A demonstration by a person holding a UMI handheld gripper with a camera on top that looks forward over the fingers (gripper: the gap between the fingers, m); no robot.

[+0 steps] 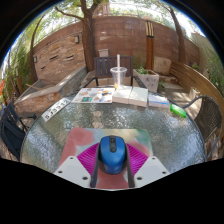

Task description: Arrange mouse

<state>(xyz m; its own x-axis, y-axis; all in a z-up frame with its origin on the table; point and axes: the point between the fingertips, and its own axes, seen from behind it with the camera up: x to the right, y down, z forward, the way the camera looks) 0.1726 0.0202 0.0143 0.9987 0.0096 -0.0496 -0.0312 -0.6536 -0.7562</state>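
Outdoor patio, daylight; brick wall (110, 40), tree trunk (90, 30), glass table (170, 125)

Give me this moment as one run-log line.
gripper: open around mouse | blue mouse: on glass table, between the pink pads | beyond: papers, clear cup

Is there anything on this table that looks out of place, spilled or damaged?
Nothing stands out. The blue mouse lies straight between the open gripper fingers on the glass table. Beyond it, the papers lie flat and the plastic cup stands upright.
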